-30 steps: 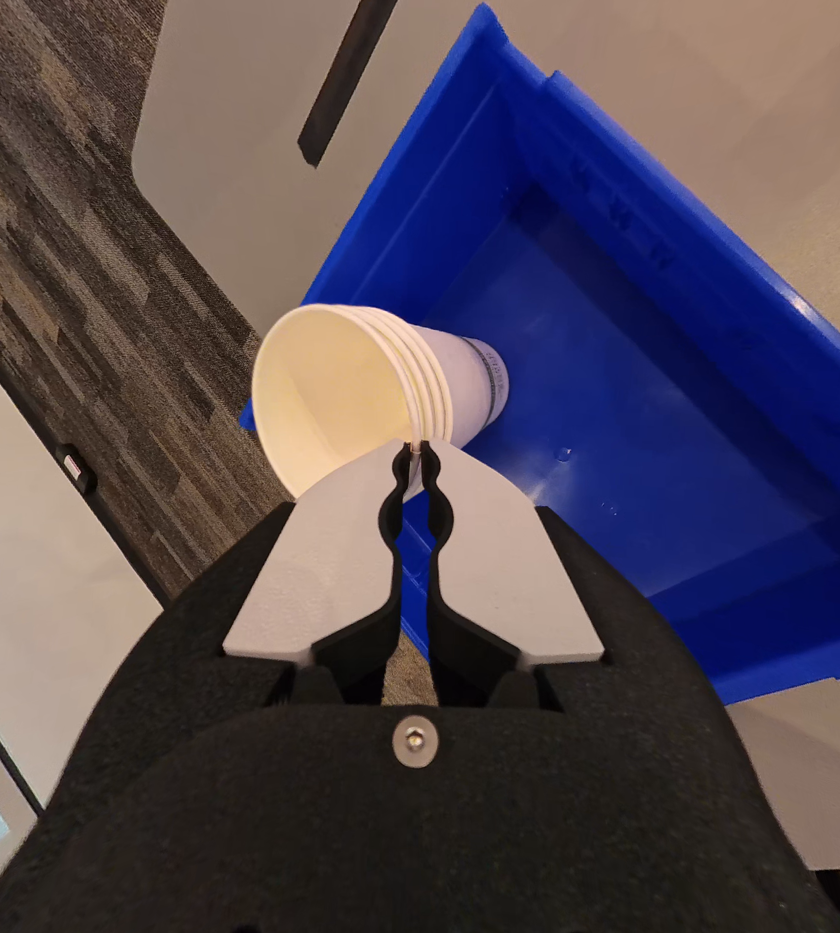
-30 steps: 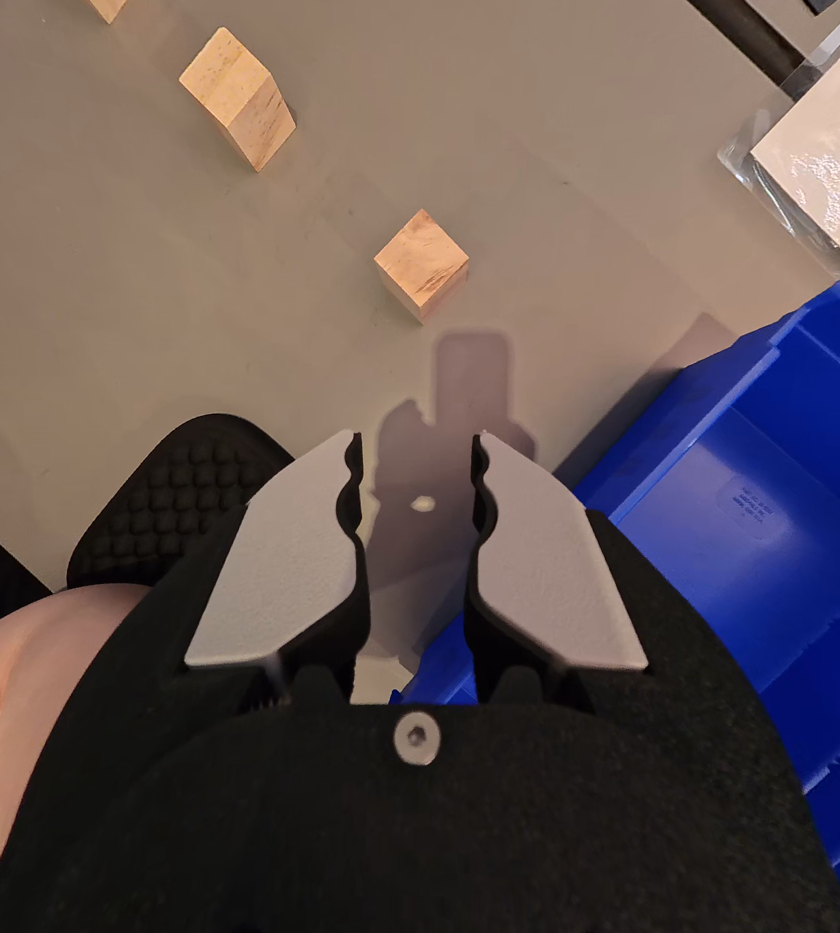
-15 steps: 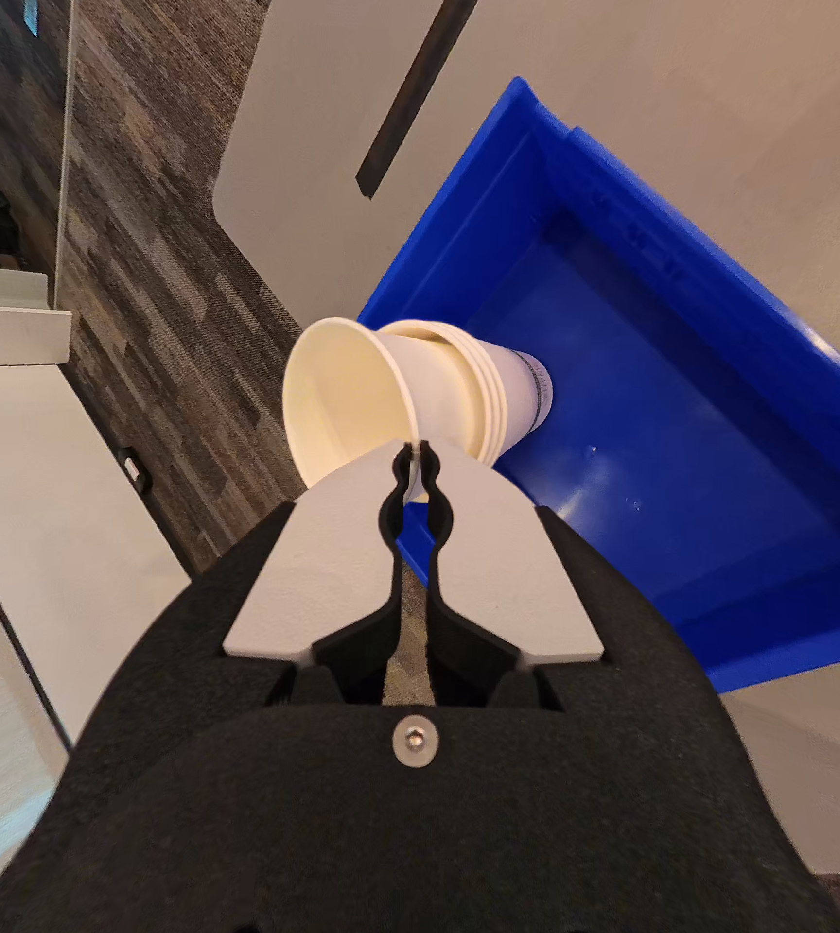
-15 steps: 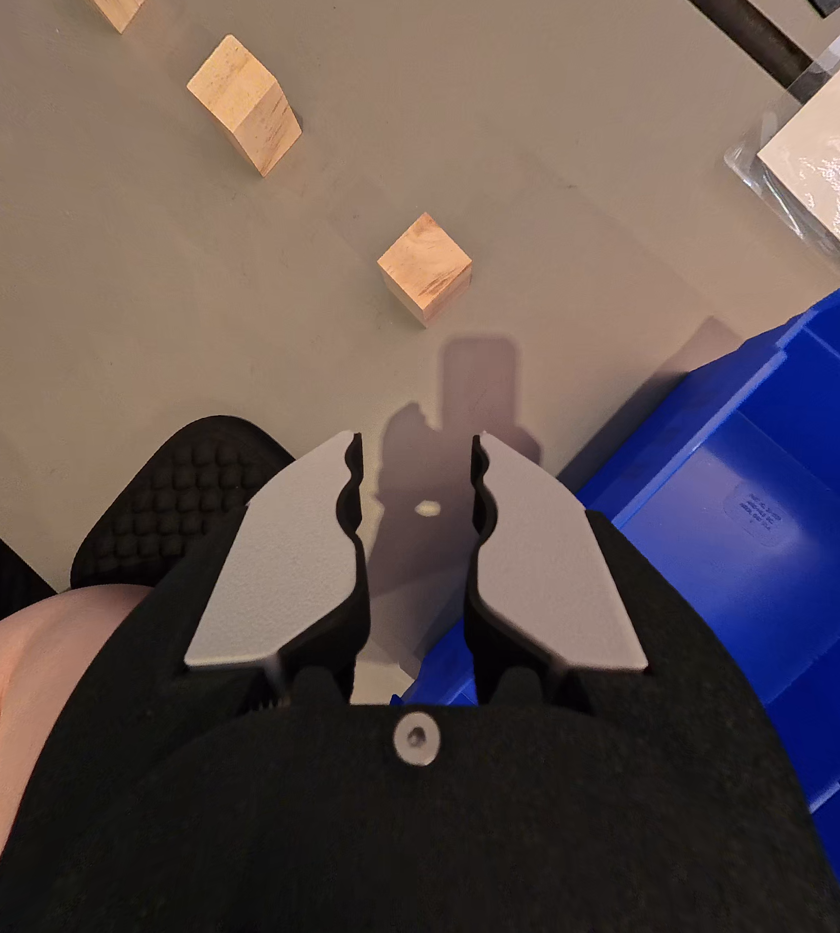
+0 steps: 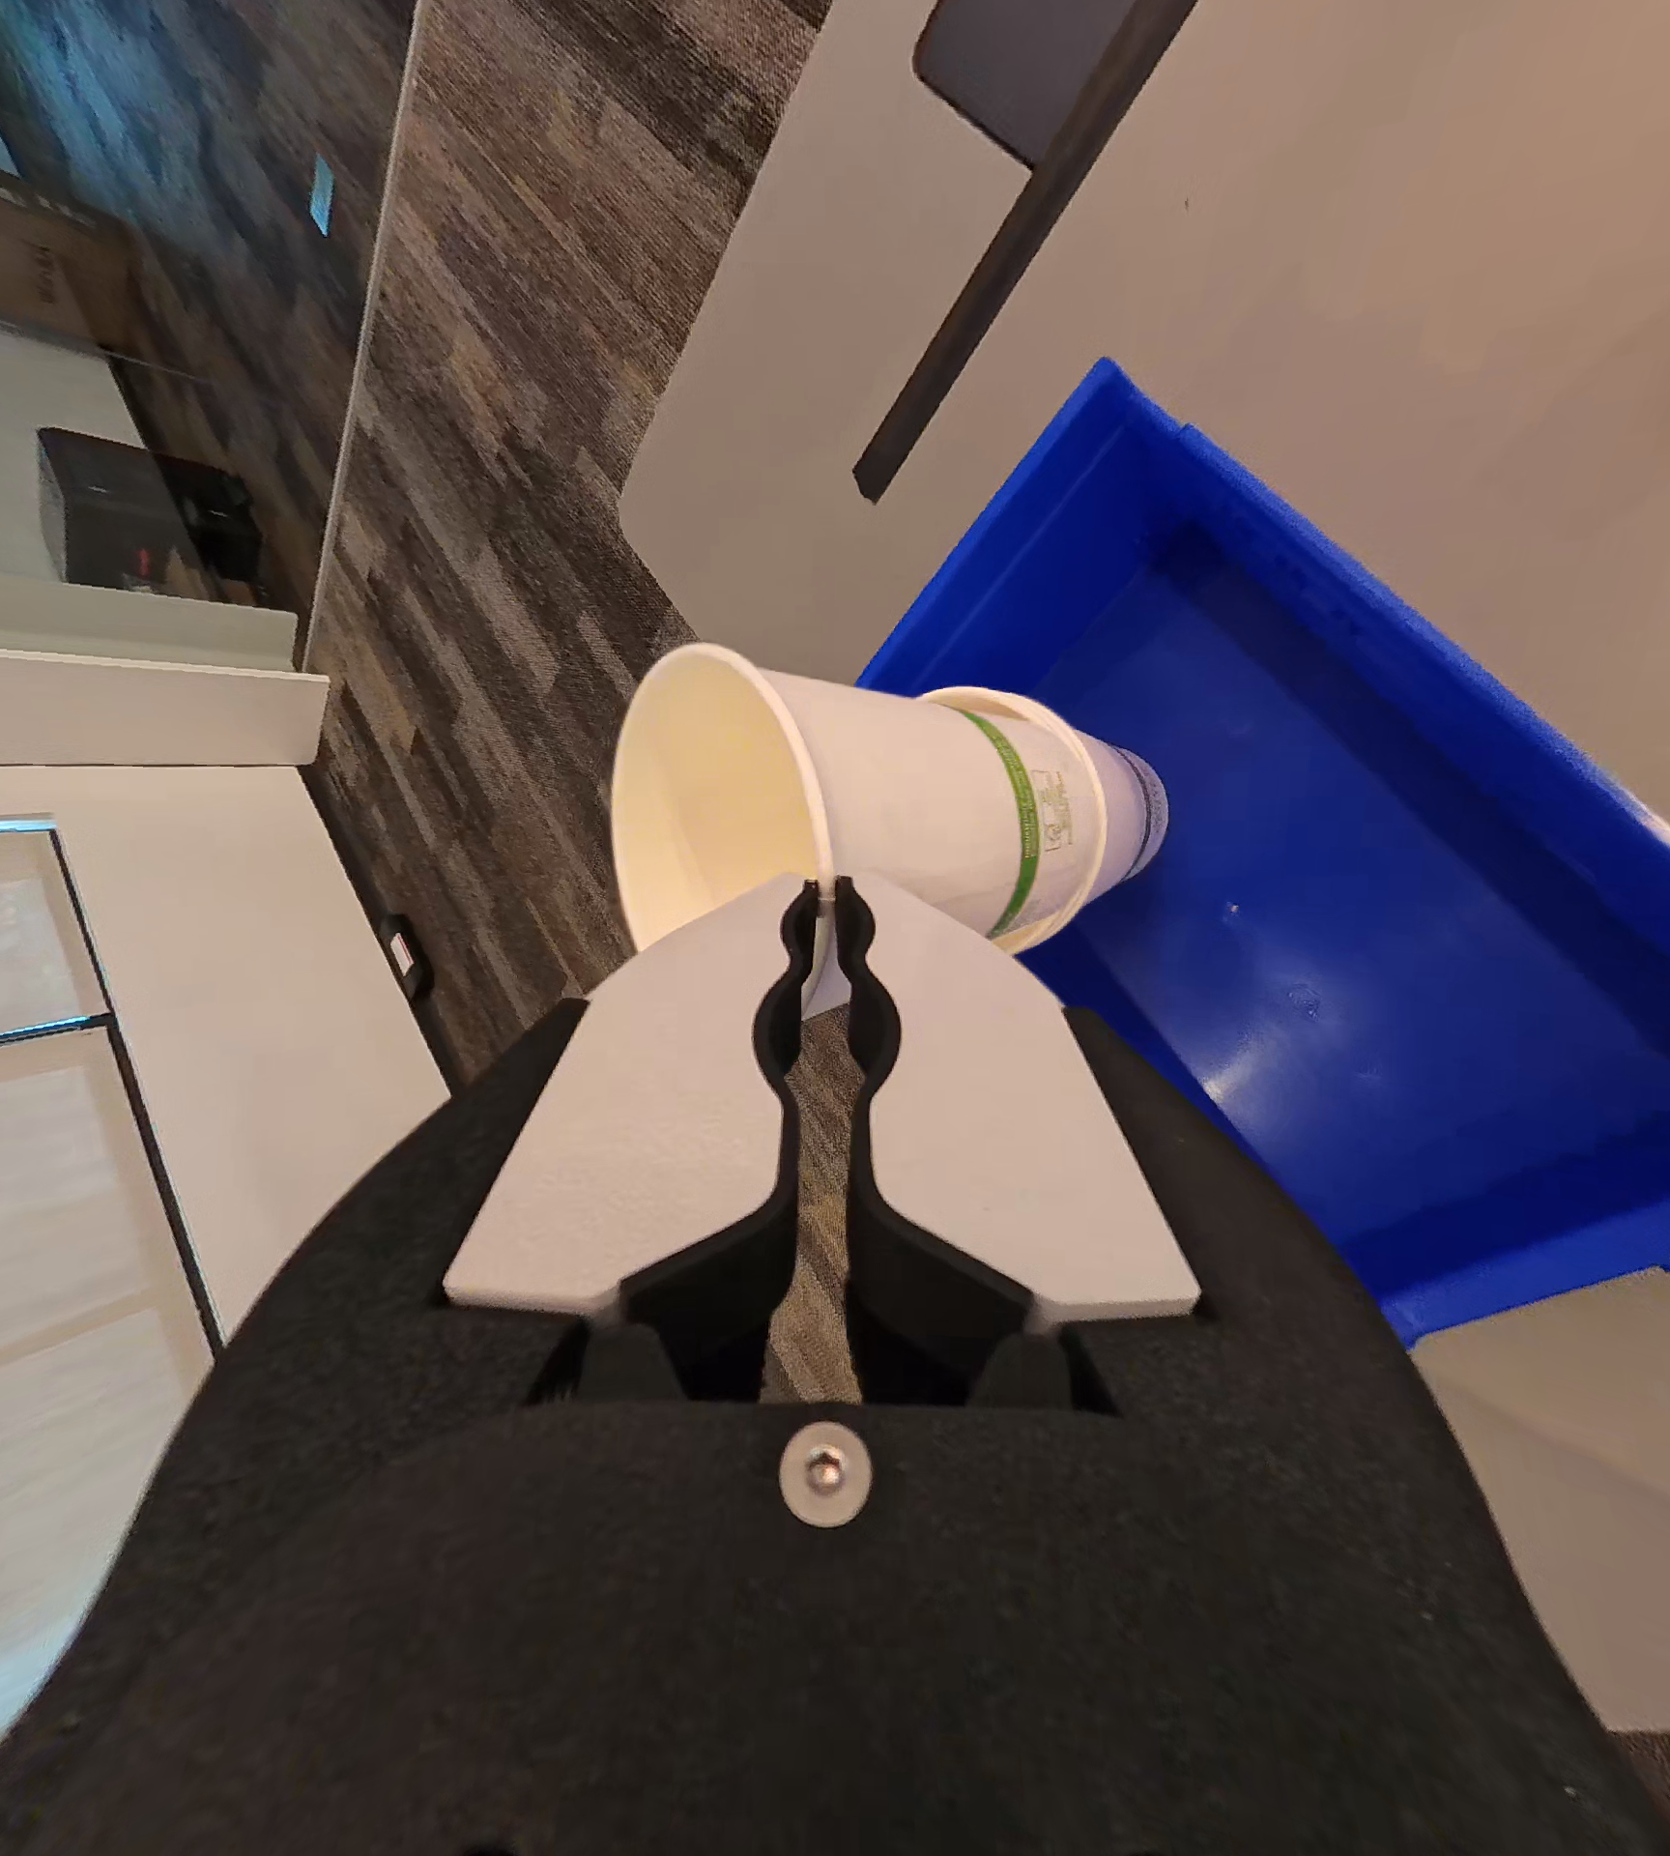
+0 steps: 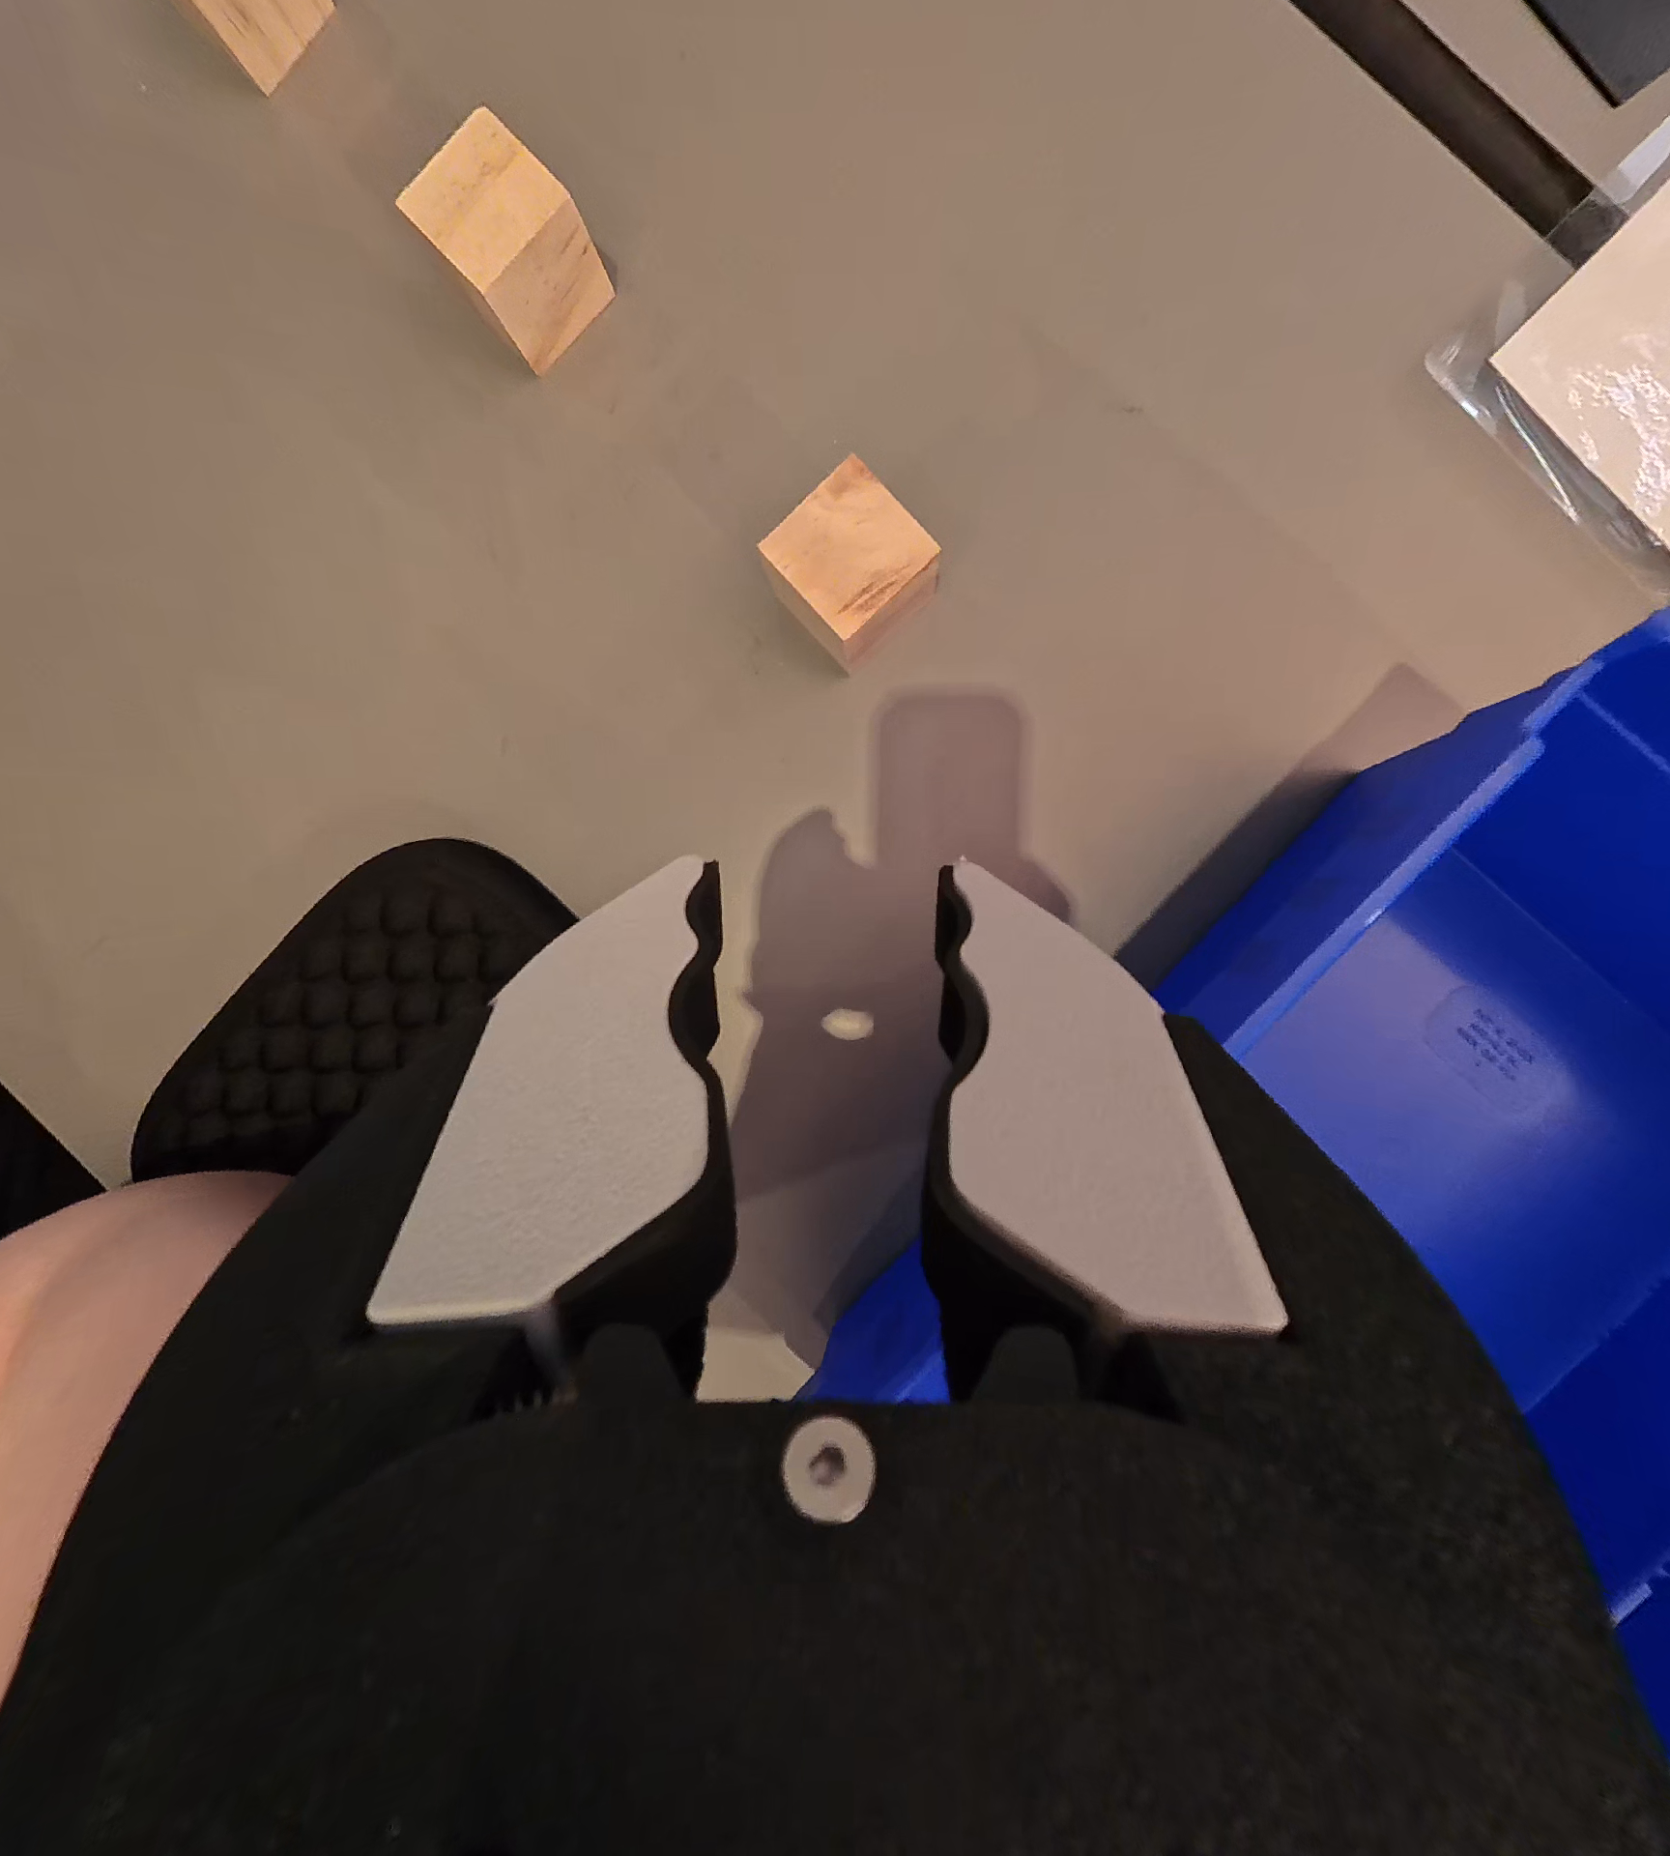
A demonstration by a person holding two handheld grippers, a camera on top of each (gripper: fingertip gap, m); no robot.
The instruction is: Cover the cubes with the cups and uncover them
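Note:
My left gripper point(image 5: 826, 884) is shut on the rim of a white paper cup point(image 5: 871, 793), which lies sideways in the air and is drawn most of the way out of the stack of cups point(image 5: 1102, 803) behind it. The stack hangs over the blue bin point(image 5: 1413, 904). My right gripper point(image 6: 829, 879) is open and empty above the grey table point(image 6: 208, 603). A wooden cube point(image 6: 851, 557) sits just ahead of it, a second cube point(image 6: 510, 236) farther left, and a third cube point(image 6: 259, 30) at the top edge.
The blue bin point(image 6: 1514, 1055) lies to the right of my right gripper. A plastic-wrapped white card point(image 6: 1654, 402) lies at the far right. A person's arm point(image 6: 28, 1356) and a black textured pad point(image 6: 329, 1014) are at the lower left. Carpet floor point(image 5: 470, 502) lies beyond the table edge.
My left gripper has lifted and pulled the top cup out of the stack, showing its green-banded side. My right gripper has barely moved.

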